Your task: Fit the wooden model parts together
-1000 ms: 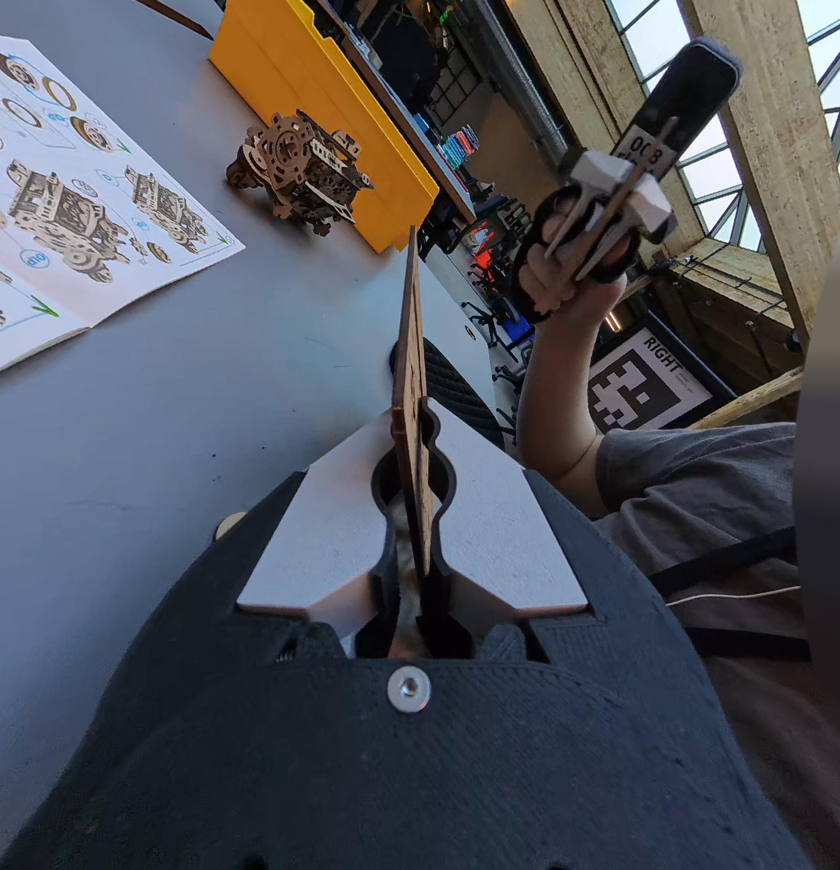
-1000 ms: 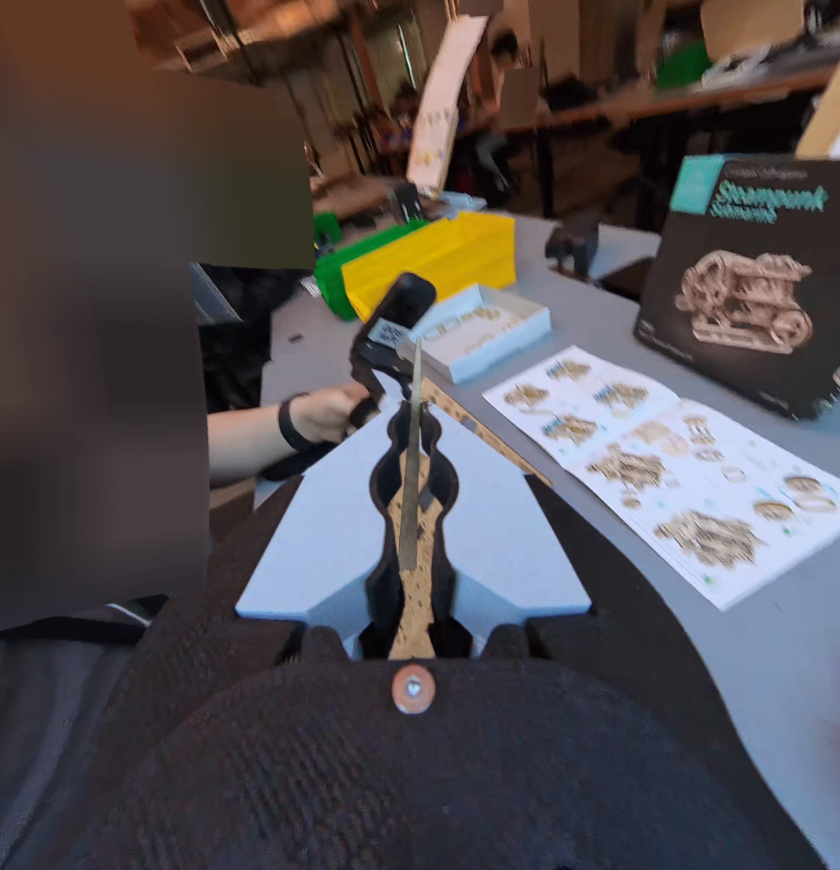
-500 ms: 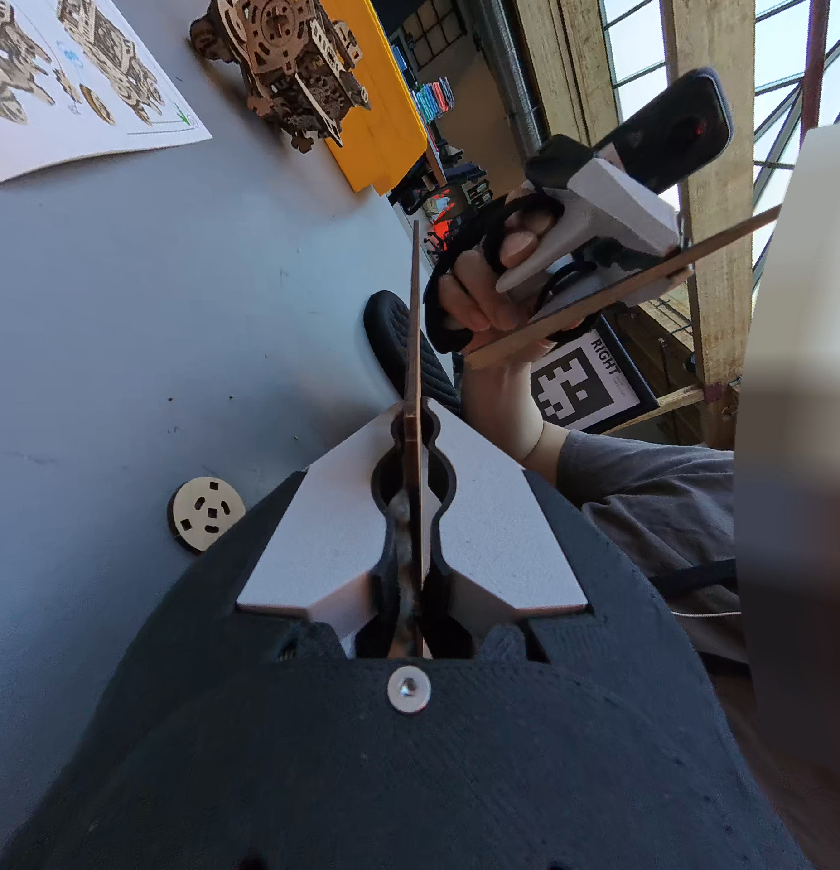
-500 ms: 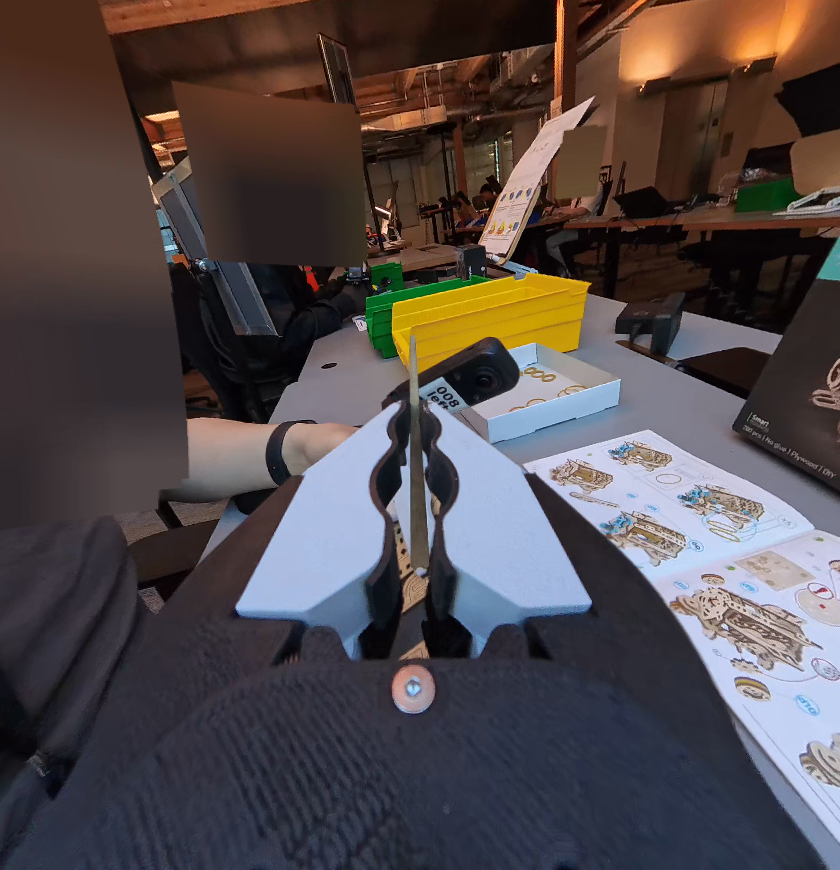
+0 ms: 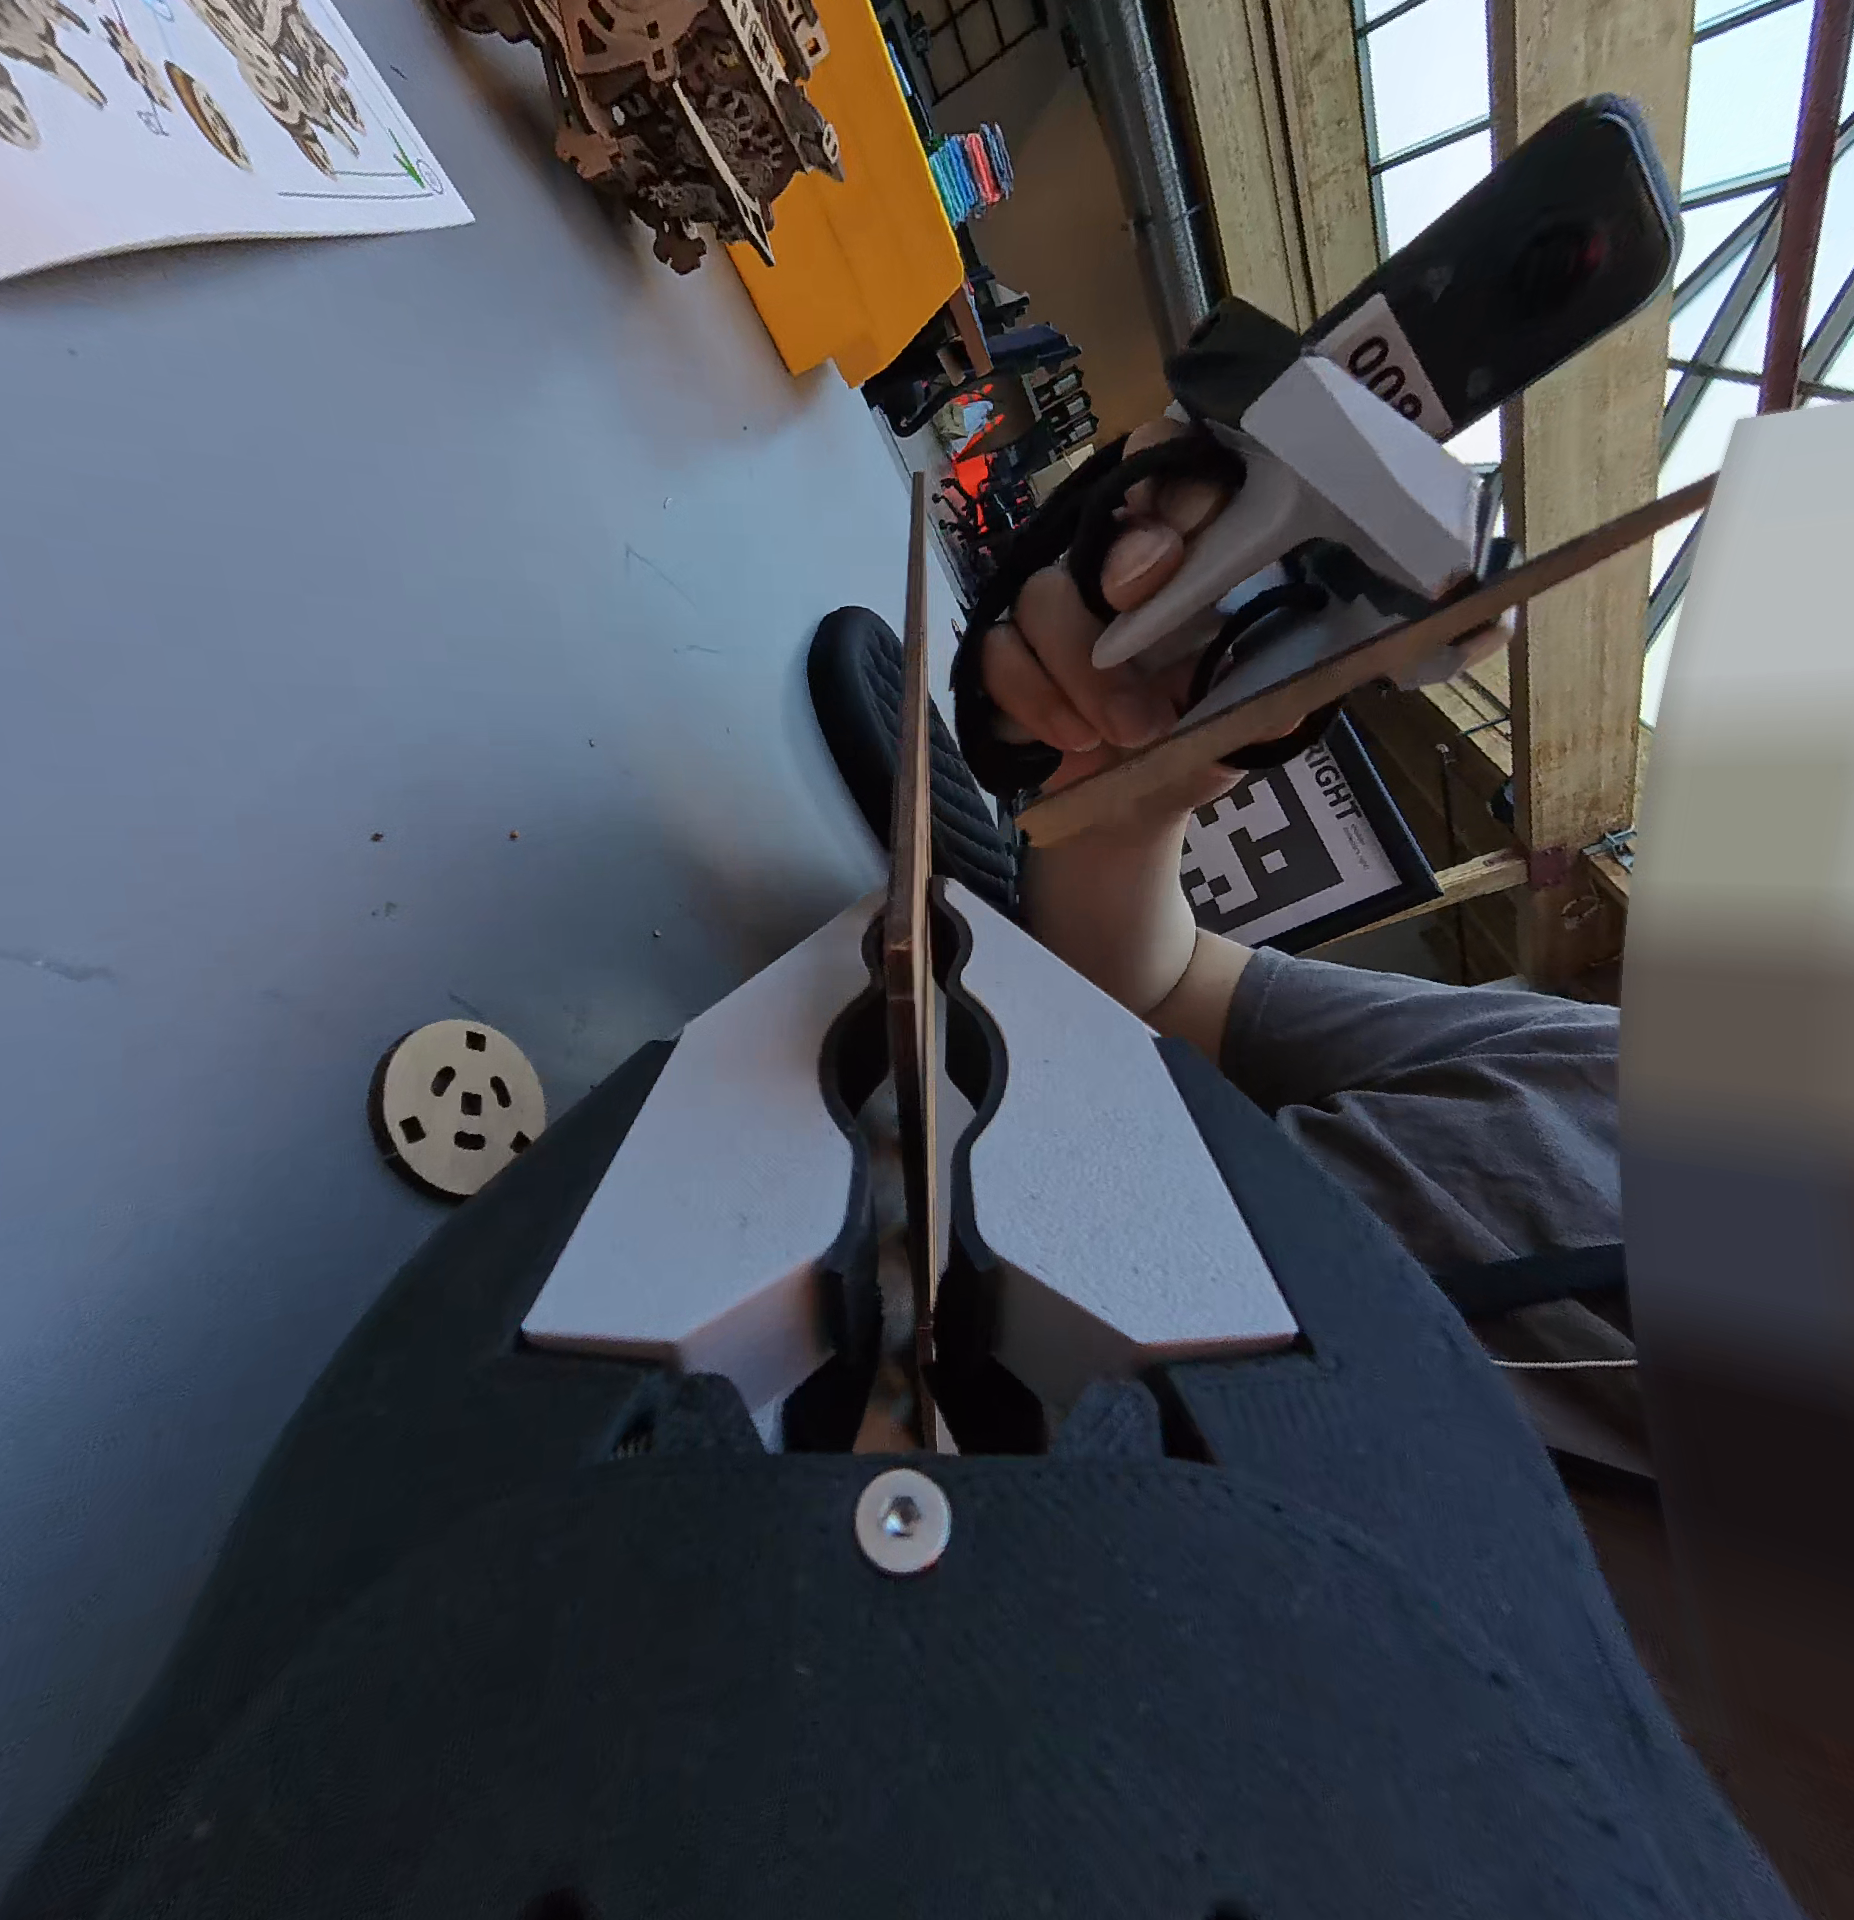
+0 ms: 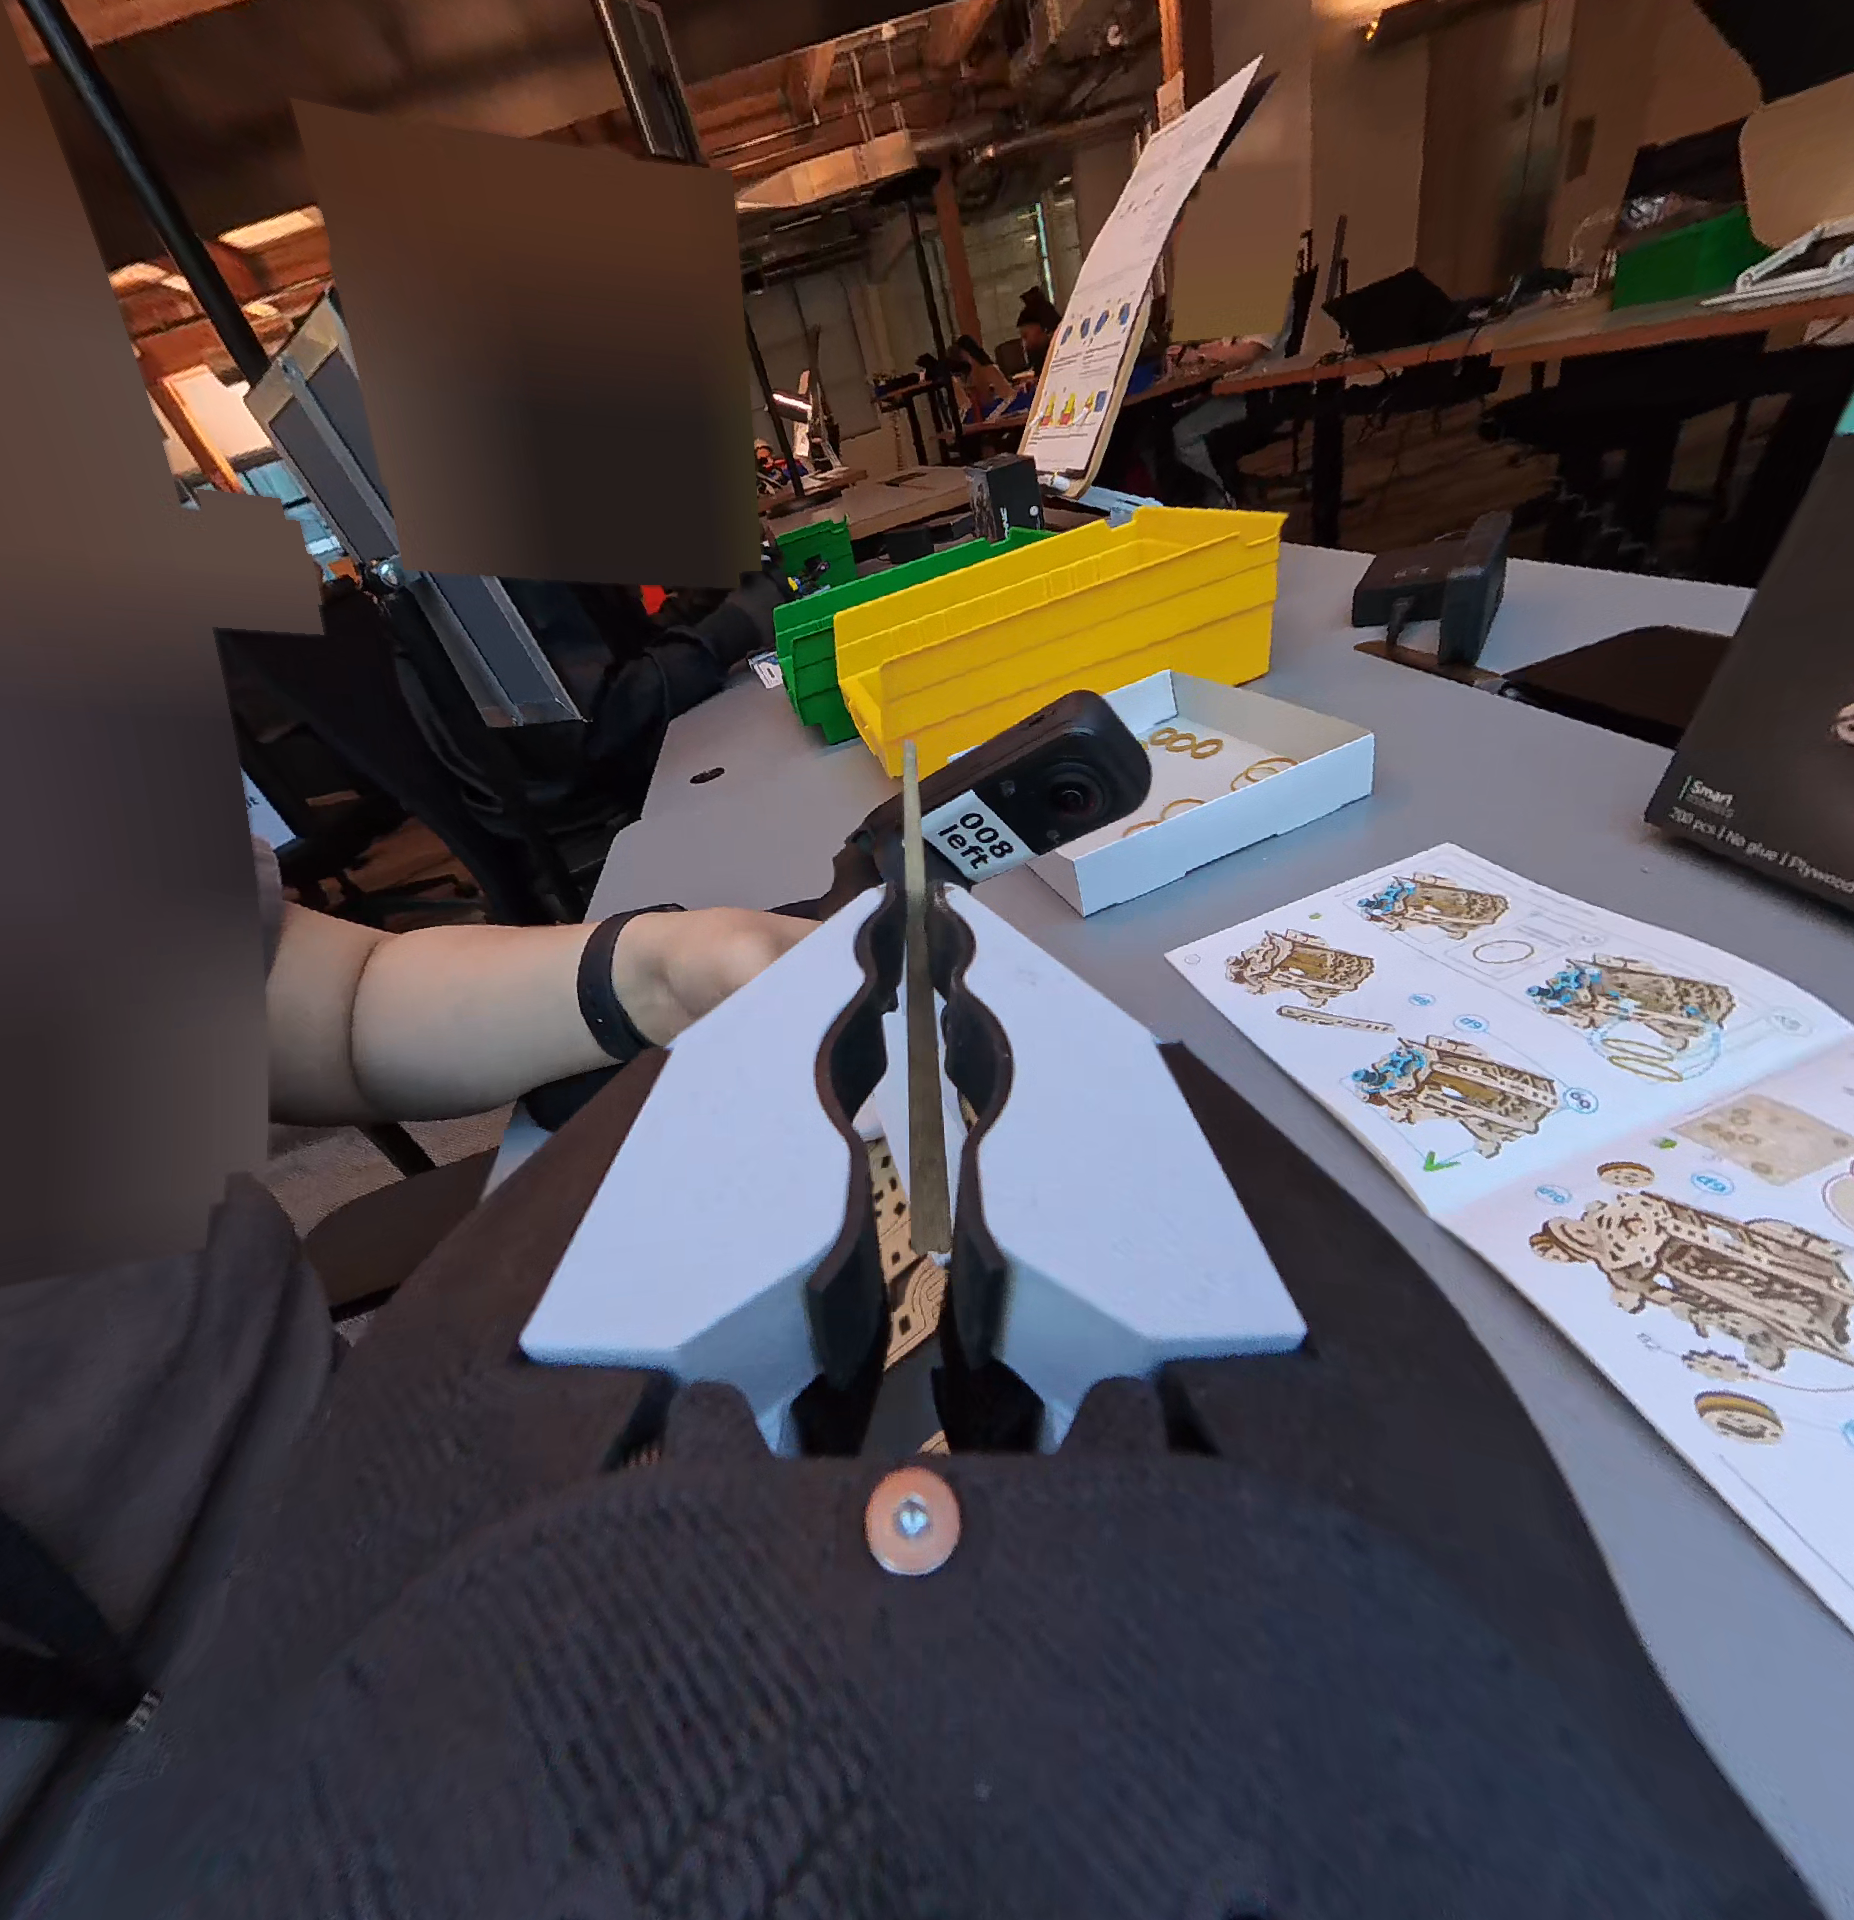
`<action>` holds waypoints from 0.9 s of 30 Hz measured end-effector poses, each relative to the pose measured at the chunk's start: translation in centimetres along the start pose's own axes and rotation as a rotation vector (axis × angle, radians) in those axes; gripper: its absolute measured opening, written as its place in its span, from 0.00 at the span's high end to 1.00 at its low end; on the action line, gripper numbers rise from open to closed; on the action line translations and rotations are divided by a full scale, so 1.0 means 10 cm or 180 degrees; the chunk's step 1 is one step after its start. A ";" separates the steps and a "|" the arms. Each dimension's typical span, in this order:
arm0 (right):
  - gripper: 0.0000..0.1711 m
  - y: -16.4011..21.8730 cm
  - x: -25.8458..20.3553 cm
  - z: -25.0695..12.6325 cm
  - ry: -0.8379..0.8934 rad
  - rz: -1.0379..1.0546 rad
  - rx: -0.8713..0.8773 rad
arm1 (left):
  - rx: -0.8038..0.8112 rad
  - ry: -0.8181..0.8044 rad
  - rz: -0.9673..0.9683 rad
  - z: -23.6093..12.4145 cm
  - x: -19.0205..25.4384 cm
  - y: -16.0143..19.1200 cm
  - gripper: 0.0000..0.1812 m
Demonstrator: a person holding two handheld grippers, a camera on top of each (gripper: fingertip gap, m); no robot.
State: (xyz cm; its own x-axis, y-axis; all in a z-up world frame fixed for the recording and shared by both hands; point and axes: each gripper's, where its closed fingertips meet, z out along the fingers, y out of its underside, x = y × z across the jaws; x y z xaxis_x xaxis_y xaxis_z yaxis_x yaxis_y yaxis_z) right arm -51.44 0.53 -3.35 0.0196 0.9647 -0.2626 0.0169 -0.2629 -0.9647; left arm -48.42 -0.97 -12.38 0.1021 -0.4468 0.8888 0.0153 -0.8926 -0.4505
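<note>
My left gripper (image 5: 910, 906) is shut on a thin wooden sheet (image 5: 912, 727), seen edge-on and standing upright above the grey table (image 5: 383, 623). My right gripper (image 6: 915, 906) is shut on a second thin wooden sheet (image 6: 921, 1039), also edge-on. In the left wrist view the right gripper (image 5: 1318, 582) is up and to the right, its sheet (image 5: 1266, 727) slanting, apart from mine. A round wooden disc (image 5: 455, 1107) with slots lies on the table. The part-built wooden model (image 5: 684, 94) stands at the far end.
An instruction booklet (image 6: 1525, 1091) lies open at the right. A white tray (image 6: 1266, 810) with rubber bands, a yellow bin (image 6: 1058, 634) and a green bin (image 6: 809, 623) sit behind. A black kit box (image 6: 1796, 727) stands at far right. A person's arm (image 6: 466, 1008) crosses the table edge. Across from one pair of fingers to the other is roughly 9 centimetres. The round wooden disc (image 5: 455, 1107) is about 8 centimetres from my left fingertips and 15 centimetres from my right. The part-built wooden model (image 5: 684, 94) is about 25 centimetres from both grippers' fingertips.
The left gripper has drawn back and tilted, bringing the disc into view. The right gripper has turned and come closer to the left one, its sheet now slanting beside mine.
</note>
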 end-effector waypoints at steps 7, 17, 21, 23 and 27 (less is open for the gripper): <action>0.99 0.02 0.17 -0.28 0.0037 0.0588 0.0319 | -0.0030 -0.0901 0.0747 -0.05 -0.23 -0.06 0.75; 0.99 0.30 0.32 -0.37 0.0100 0.1102 0.0296 | -0.0763 -0.1325 0.0875 0.14 -0.31 0.20 0.61; 0.98 0.43 0.44 -0.43 0.0353 0.1095 0.0065 | -0.1156 -0.1559 0.0620 0.26 -0.27 0.19 0.57; 0.98 0.43 0.47 -0.50 0.0427 0.1105 0.0106 | -0.1256 -0.1737 0.0543 0.30 -0.27 0.13 0.62; 0.99 0.54 0.54 -0.62 0.0540 0.1312 0.0101 | -0.1551 -0.1796 0.0194 0.33 -0.20 0.11 0.59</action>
State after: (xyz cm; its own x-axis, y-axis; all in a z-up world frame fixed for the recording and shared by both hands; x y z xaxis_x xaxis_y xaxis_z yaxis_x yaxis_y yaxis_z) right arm -45.07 4.25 -9.89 0.1819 0.7626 -0.6207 -0.0574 -0.6220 -0.7809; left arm -45.37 -0.83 -14.90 0.5856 -0.5149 0.6261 -0.4357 -0.8512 -0.2925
